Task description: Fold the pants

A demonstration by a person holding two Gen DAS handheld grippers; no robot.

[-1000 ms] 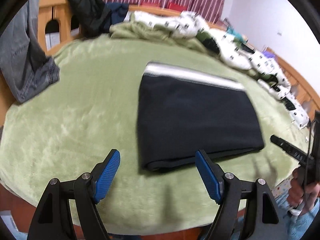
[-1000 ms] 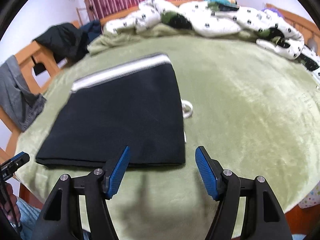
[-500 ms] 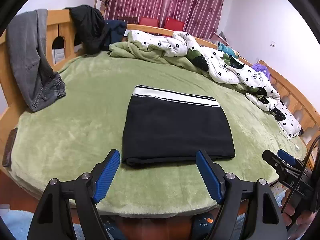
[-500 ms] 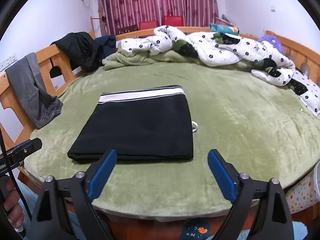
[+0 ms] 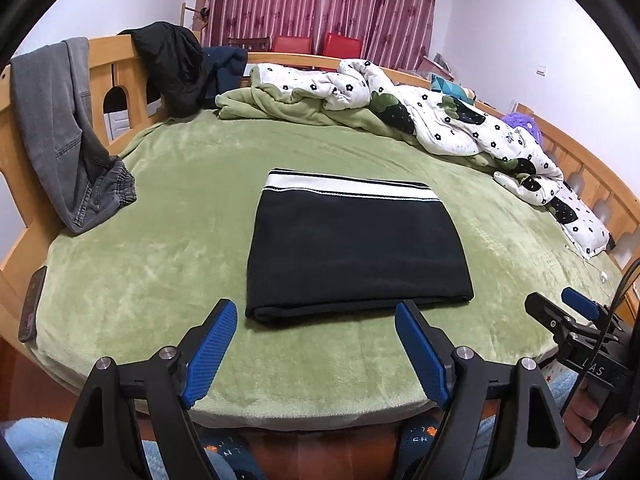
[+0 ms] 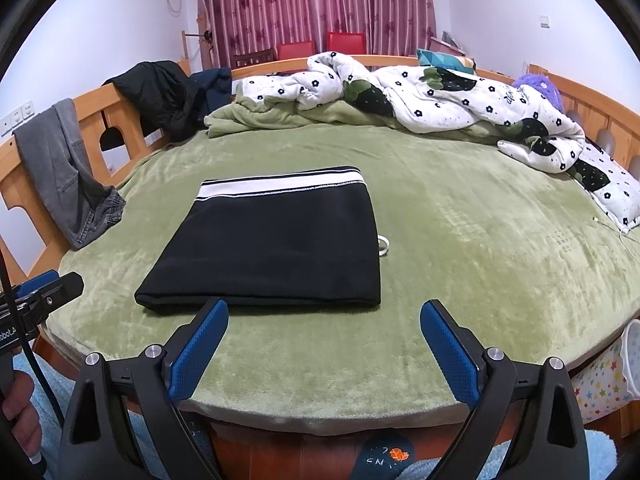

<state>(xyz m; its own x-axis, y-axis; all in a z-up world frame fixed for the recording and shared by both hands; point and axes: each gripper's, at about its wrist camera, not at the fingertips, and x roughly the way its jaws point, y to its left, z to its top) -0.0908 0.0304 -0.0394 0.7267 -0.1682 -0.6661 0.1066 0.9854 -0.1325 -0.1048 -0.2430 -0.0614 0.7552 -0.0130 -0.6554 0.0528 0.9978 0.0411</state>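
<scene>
Pants [image 5: 356, 252] folded into a neat rectangle, waistband far, on green blanket [image 5: 160, 248]; left gripper [image 5: 316, 344] and right gripper [image 6: 324, 340] spread, empty, near edge; seemingly finished

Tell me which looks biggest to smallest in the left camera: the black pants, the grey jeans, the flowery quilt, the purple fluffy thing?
1. flowery quilt
2. black pants; they lie nearer, so this order is unsure
3. grey jeans
4. purple fluffy thing

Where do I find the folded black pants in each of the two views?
Left wrist: pants at centre, white waistband at the far edge.
Right wrist: pants left of centre, waistband far.
Shared landmark: grey jeans hanging on the left rail.
</scene>
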